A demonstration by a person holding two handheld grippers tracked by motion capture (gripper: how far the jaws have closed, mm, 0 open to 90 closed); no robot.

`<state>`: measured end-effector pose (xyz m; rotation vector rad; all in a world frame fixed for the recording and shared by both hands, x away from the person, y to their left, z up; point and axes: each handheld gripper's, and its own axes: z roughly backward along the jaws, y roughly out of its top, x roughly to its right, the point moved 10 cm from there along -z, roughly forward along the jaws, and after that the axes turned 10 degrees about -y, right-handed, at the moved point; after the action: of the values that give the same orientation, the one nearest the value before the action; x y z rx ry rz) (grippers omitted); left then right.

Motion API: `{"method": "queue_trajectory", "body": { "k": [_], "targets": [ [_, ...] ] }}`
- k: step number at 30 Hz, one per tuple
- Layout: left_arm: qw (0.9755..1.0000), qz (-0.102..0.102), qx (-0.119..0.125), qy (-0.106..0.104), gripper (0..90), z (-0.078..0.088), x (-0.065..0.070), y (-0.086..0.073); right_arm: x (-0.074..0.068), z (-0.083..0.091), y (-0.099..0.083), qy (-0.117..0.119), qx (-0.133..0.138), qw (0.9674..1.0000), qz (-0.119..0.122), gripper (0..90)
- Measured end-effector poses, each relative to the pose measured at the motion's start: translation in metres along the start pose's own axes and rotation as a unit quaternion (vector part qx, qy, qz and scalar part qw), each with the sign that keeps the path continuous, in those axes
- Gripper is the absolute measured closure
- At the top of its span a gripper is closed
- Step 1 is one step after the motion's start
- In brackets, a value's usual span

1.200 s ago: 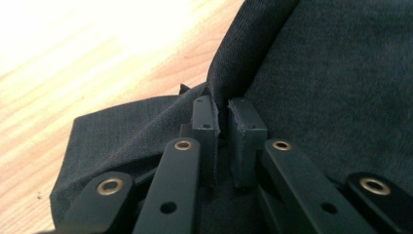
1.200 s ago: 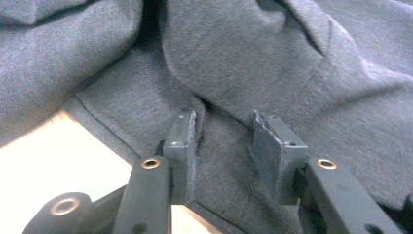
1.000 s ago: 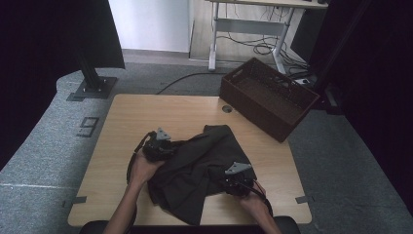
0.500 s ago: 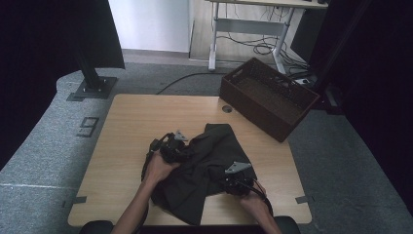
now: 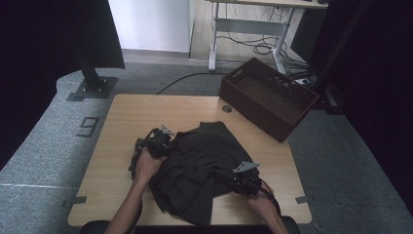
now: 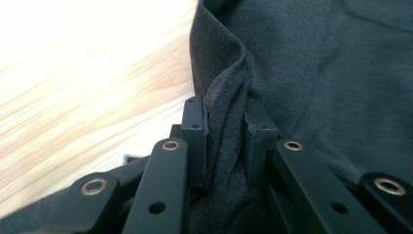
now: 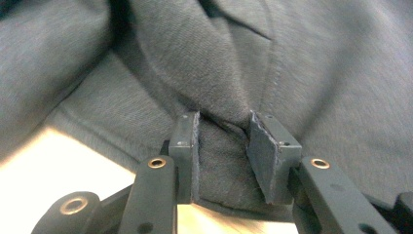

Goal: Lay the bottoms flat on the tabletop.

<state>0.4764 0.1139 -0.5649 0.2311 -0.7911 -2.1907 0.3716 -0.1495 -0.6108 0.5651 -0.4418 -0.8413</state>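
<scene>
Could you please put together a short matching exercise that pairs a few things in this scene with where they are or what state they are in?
Things:
1. dark garment
2. brown basket
3. left gripper
4. right gripper

Places or states:
A. at the table's far right corner, nothing showing in it
B. pinching a bunched fold at the garment's edge, bare wood beside it
C. crumpled in the middle of the wooden table
D. jaws on either side of a thick fold near a stitched seam

Pairs: 1-C, 2-A, 3-B, 4-D
</scene>
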Motion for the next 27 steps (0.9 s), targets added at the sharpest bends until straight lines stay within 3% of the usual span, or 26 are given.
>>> {"method": "queue_trajectory", "body": {
  "k": [4, 8, 12, 15, 20, 23, 25, 27],
  "targets": [
    [0.9999, 0.005, 0.004, 0.01, 80.1, 0.014, -0.009, -0.005, 0.02, 0.0, -0.004, -0.018, -0.011, 0.9998, 0.0, 63.4],
    [0.9999, 0.01, 0.004, 0.011, 81.1, 0.023, -0.014, -0.012, 0.054, -0.003, -0.007, -0.047, -0.027, 0.9984, -0.017, 59.2],
    [1.0, 0.001, -0.006, -0.004, 81.1, 0.017, -0.004, -0.024, 0.088, -0.011, -0.006, -0.067, -0.033, 0.9955, -0.058, 51.2],
    [0.9998, -0.011, -0.011, -0.011, 81.0, 0.011, 0.011, -0.036, 0.102, -0.016, -0.005, -0.077, -0.033, 0.9933, -0.079, 43.7],
    [0.9998, -0.022, 0.005, 0.001, 75.4, 0.016, 0.021, -0.041, 0.096, -0.01, -0.008, -0.083, -0.03, 0.9938, -0.068, 34.6],
    [0.9994, -0.023, 0.026, 0.002, 56.2, 0.019, 0.026, -0.038, 0.077, -0.003, -0.009, -0.071, -0.02, 0.9949, -0.069, 28.8],
    [0.9995, -0.024, 0.019, 0.006, 46.5, 0.015, 0.029, -0.04, 0.067, -0.002, -0.011, -0.073, -0.021, 0.9952, -0.062, 26.8],
    [0.9992, -0.031, -0.001, 0.025, 40.2, 0.008, 0.027, -0.045, 0.064, -0.004, -0.014, -0.089, -0.028, 0.9938, -0.061, 24.5]
  ]
}}
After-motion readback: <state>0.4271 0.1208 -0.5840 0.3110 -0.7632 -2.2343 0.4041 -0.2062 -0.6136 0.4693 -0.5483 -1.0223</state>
